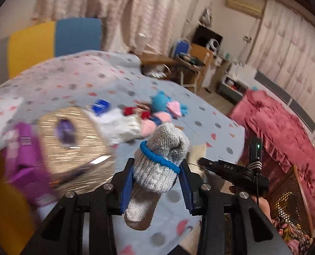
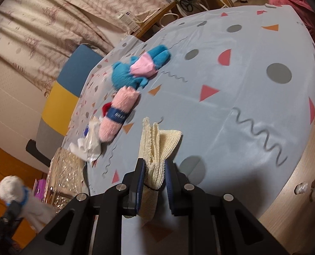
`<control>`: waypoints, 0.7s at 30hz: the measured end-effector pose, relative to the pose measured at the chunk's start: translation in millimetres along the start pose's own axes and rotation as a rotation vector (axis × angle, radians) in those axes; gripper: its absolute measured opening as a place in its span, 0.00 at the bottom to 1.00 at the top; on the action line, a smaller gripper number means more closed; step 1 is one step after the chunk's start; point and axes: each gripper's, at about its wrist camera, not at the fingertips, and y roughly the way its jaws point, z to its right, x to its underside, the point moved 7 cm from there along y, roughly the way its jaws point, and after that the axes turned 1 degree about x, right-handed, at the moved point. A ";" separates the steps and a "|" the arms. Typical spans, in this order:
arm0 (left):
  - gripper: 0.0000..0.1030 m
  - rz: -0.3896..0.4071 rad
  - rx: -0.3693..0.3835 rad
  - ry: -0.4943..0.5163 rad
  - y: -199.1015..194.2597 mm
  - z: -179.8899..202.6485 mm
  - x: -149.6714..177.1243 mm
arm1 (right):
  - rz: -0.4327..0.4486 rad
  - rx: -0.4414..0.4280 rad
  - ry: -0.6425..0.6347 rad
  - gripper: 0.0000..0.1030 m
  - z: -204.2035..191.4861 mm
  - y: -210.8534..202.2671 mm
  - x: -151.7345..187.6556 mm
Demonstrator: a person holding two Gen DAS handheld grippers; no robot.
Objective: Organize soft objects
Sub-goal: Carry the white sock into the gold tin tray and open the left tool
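Note:
My left gripper (image 1: 157, 165) is shut on a grey knitted bundle with a blue band (image 1: 161, 159) and holds it above the table; the bundle also shows in the right wrist view (image 2: 10, 189). My right gripper (image 2: 155, 165) is shut on a folded cream mesh cloth (image 2: 157, 144), held just above the tablecloth. A blue plush toy with a pink skirt (image 2: 136, 68) and a pink fuzzy roll with a blue band (image 2: 117, 114) lie on the table beyond the cloth. The same pile (image 1: 159, 110) lies ahead in the left wrist view.
The table has a light blue patterned cloth (image 2: 242, 85). A shiny gold basket (image 1: 72, 144) stands at the left with a purple item (image 1: 23, 153) beside it. Crumpled white wrapping (image 2: 89, 142) lies near the basket. A colour-blocked chair (image 2: 72, 80) stands behind the table.

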 end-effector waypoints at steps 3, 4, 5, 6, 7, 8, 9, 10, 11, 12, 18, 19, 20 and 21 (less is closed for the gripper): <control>0.39 0.042 -0.061 -0.058 -41.1 -43.1 0.1 | -0.003 -0.001 -0.017 0.17 -9.1 -0.4 6.1; 0.40 0.052 -0.088 -0.079 -52.3 -57.9 1.8 | -0.003 -0.004 -0.019 0.17 -11.5 -0.8 6.8; 0.40 0.064 -0.127 -0.100 -63.7 -76.5 4.0 | -0.001 -0.006 -0.024 0.17 -16.3 -2.3 7.8; 0.40 0.070 -0.160 -0.119 -73.8 -95.7 8.4 | 0.003 -0.008 -0.029 0.17 -20.0 -4.1 8.1; 0.40 0.071 -0.196 -0.134 -81.8 -113.8 14.3 | 0.007 -0.014 -0.037 0.17 -26.1 -7.2 8.9; 0.40 0.065 -0.238 -0.148 -88.2 -132.0 20.7 | 0.008 -0.024 -0.042 0.17 -31.1 -10.3 9.3; 0.40 0.051 -0.277 -0.170 -93.7 -152.2 28.4 | 0.008 -0.034 -0.050 0.17 -37.1 -13.2 10.6; 0.40 0.027 -0.307 -0.196 -96.6 -173.8 38.0 | 0.009 -0.045 -0.062 0.17 -43.8 -16.3 12.6; 0.40 0.011 -0.327 -0.206 -98.1 -186.4 43.5 | 0.012 -0.058 -0.090 0.17 -54.6 -20.8 16.2; 0.40 -0.014 -0.368 -0.220 -99.6 -206.9 51.5 | 0.013 -0.065 -0.113 0.17 -62.3 -24.0 19.6; 0.40 -0.104 -0.494 -0.350 -97.3 -297.2 82.0 | -0.021 -0.113 -0.231 0.17 -107.7 -37.5 53.3; 0.40 -0.110 -0.501 -0.374 -95.8 -310.3 84.5 | -0.026 -0.120 -0.240 0.17 -112.4 -39.2 57.4; 0.40 -0.110 -0.523 -0.390 -92.5 -319.9 83.4 | -0.035 -0.126 -0.255 0.17 -119.5 -41.0 64.2; 0.40 -0.114 -0.539 -0.403 -93.0 -328.3 86.5 | -0.041 -0.129 -0.264 0.17 -123.6 -41.8 68.1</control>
